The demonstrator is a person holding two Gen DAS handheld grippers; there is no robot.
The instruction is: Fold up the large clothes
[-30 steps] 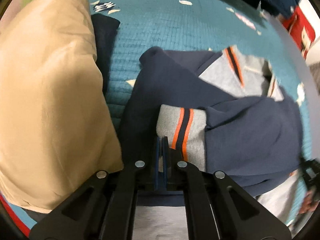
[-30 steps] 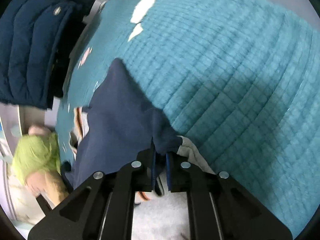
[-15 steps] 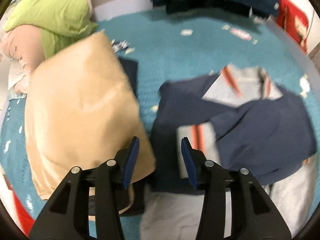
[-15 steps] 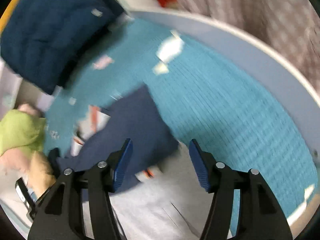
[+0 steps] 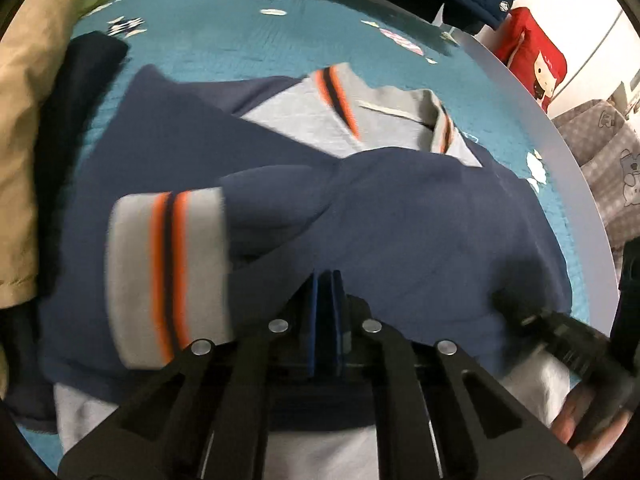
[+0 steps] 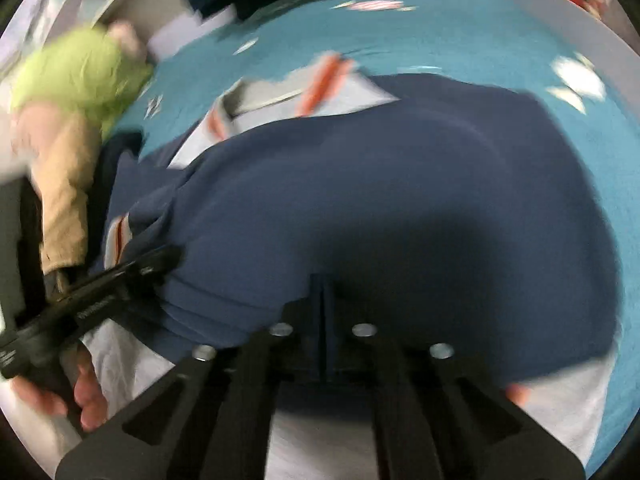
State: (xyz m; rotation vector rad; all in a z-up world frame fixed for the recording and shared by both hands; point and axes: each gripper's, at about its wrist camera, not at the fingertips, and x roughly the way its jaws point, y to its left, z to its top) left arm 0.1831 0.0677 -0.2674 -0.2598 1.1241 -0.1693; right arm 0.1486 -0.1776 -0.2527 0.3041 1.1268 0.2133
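while both the left hand-held gripper and the right hand-held gripper sit clenched on the lower edge of the navy sweatshirt, spread on the bed ahead, its soft, limp fabric looks best held by that edge.
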